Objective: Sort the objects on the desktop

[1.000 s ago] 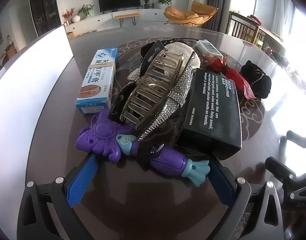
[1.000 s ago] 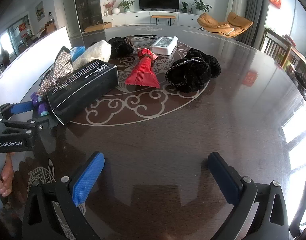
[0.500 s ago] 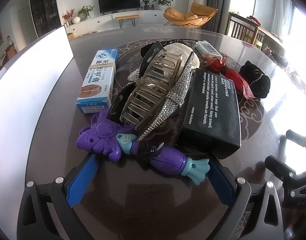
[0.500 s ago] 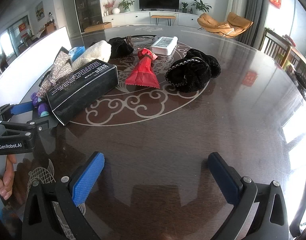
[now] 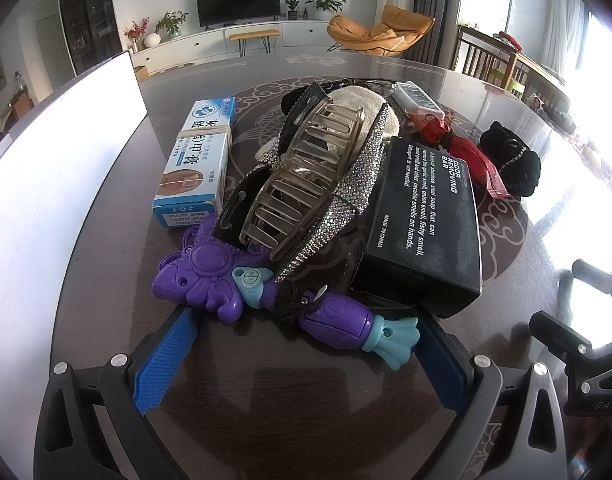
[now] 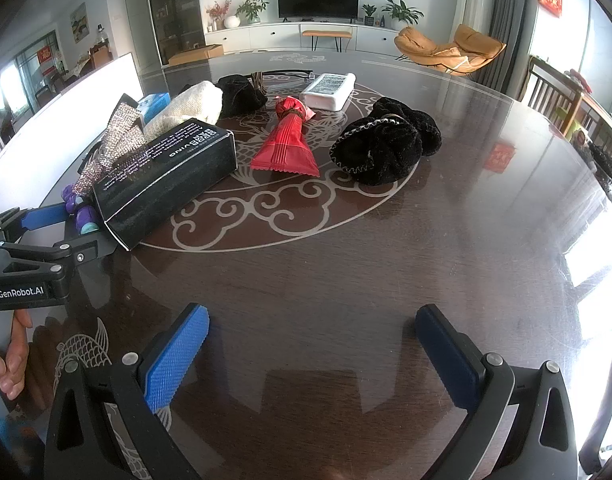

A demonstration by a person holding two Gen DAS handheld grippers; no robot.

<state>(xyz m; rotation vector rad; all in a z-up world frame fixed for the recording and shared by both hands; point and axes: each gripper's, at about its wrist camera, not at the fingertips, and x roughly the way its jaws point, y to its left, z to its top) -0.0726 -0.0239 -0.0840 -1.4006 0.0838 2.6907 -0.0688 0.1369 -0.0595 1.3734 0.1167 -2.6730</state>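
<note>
Left gripper (image 5: 302, 348) held low over the dark glossy table (image 6: 345, 272), its blue-padded fingers (image 5: 166, 356) spread wide with nothing between them. Just ahead of the fingertips, spanning the gap, lies a purple toy wand (image 5: 266, 292) with a teal tail end; that teal end sits just inside the right finger's tip, whether touching cannot be told

Beyond the wand, straight ahead of the fingers, a pile: a translucent hair claw clip (image 5: 306, 176) resting on a rhinestone-covered bow (image 5: 345, 200), and behind these a cream knitted item (image 5: 365, 100). Ahead of the left finger, a blue and white ointment box (image 5: 198, 164) with a rubber band round it. Ahead of the right finger, a black "odor removing bar" box (image 5: 421, 220), tilted with its near end over the pile's edge. Further out on that side: a red foil packet (image 5: 465, 152), a black velvet scrunchie (image 5: 513, 156), a white rectangular pack (image 5: 417, 100)

Right gripper (image 6: 311, 344) also wide open, empty, bare tabletop between its fingers (image 6: 174, 356). Well ahead and to the left of them the black box again, with red packet, scrunchie and white pack further out, all apart from the fingers. The left gripper's frame shows at the far left of this view, a person's hand (image 6: 10, 356) below it

A white board (image 5: 58, 168) stands along the table's left edge
</note>
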